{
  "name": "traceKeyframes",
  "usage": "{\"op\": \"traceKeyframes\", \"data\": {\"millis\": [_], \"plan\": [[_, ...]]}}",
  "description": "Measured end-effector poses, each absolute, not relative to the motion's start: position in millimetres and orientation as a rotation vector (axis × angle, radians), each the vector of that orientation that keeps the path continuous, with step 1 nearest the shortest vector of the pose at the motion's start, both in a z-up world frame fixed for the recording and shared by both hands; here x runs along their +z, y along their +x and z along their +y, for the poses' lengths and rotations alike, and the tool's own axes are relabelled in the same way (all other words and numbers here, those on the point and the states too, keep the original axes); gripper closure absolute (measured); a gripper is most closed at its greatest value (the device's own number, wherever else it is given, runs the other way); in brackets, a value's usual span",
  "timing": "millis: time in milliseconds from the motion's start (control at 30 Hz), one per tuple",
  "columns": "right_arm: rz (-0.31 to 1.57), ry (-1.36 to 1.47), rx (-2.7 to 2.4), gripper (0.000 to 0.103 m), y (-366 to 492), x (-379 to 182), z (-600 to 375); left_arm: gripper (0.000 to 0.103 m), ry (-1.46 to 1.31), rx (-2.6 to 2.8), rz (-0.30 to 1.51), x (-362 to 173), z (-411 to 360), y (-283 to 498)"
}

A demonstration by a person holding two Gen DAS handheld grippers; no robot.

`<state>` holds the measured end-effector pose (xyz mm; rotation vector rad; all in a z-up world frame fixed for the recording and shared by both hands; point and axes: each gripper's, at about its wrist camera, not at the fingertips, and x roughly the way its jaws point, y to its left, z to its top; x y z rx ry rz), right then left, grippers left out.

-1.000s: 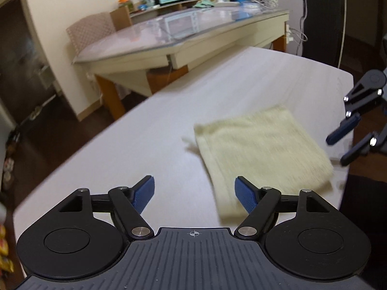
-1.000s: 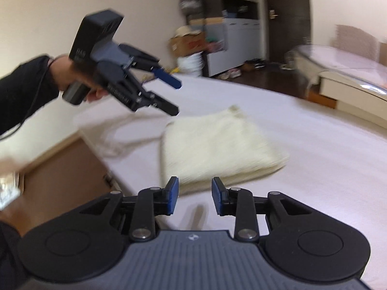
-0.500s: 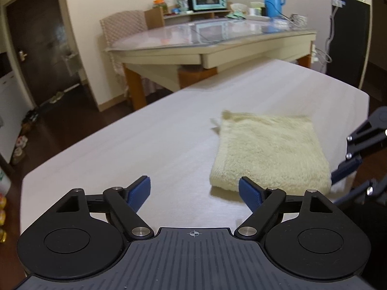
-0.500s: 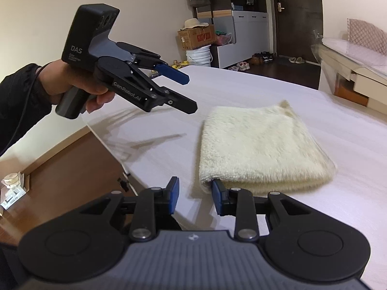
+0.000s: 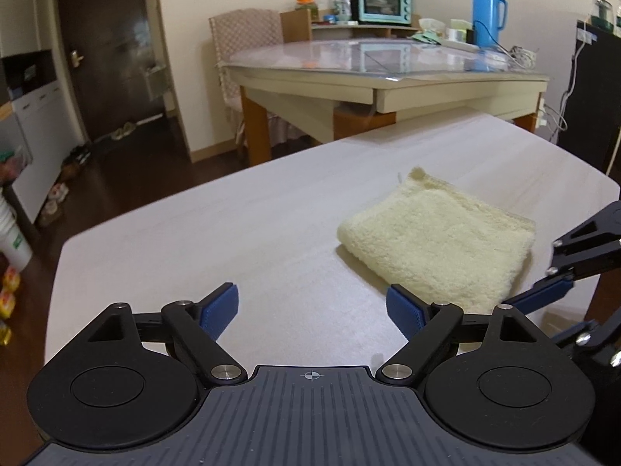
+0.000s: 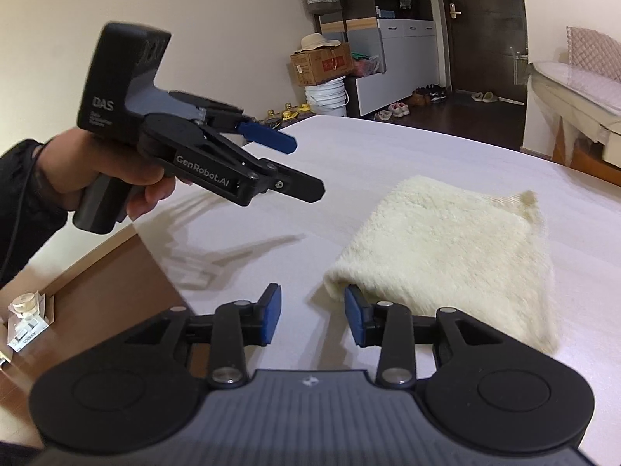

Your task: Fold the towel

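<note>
A pale yellow towel [image 5: 438, 240] lies folded into a thick square on the white table [image 5: 233, 233]. It also shows in the right wrist view [image 6: 446, 252]. My left gripper [image 5: 310, 308] is open and empty, held above the table to the left of the towel. In the right wrist view the left gripper [image 6: 299, 167] hangs in the air, held by a hand. My right gripper [image 6: 310, 318] is open and empty, low at the towel's near corner, its right finger [image 6: 355, 320] beside the folded edge. The right gripper also shows at the right edge of the left wrist view [image 5: 559, 291].
A glass-topped dining table [image 5: 388, 62] with a blue thermos [image 5: 487, 13] and a toaster oven [image 5: 382, 2] stands behind. A chair [image 5: 248, 39] is at its left. A wooden surface [image 6: 97, 291] lies below the table's edge.
Both grippers have drawn back and swung round the towel, which now sits further right in the left wrist view. The right gripper's jaws have opened a little wider. The towel has not moved.
</note>
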<state>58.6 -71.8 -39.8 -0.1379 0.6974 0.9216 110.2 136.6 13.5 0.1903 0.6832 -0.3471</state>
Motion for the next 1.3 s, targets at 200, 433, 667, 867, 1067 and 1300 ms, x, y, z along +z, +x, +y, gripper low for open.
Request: {"op": "traceKeyframes", "data": {"millis": [200,433,667,867,1067,1300], "plan": [[0.619,-0.161,0.784,0.064,47,-26,-119,0.014,0.205,-0.378,0.650,8,106,90],[0.533,-0.437,0.665,0.064,48,-32,-123,0.014,0.207,-0.405,0.670,4,93,89],[0.548,-0.491,0.701,0.064,65,-38,-118,0.014,0.232,-0.470,0.743,3,92,103],[0.543,-0.509,0.714,0.064,68,-39,-113,0.014,0.284,-0.477,0.765,3,86,107],[0.545,-0.525,0.722,0.065,71,-39,-111,0.013,0.329,-0.485,0.779,3,81,108],[0.553,-0.531,0.736,0.073,74,-39,-110,0.013,0.344,-0.489,0.787,2,80,109]]}}
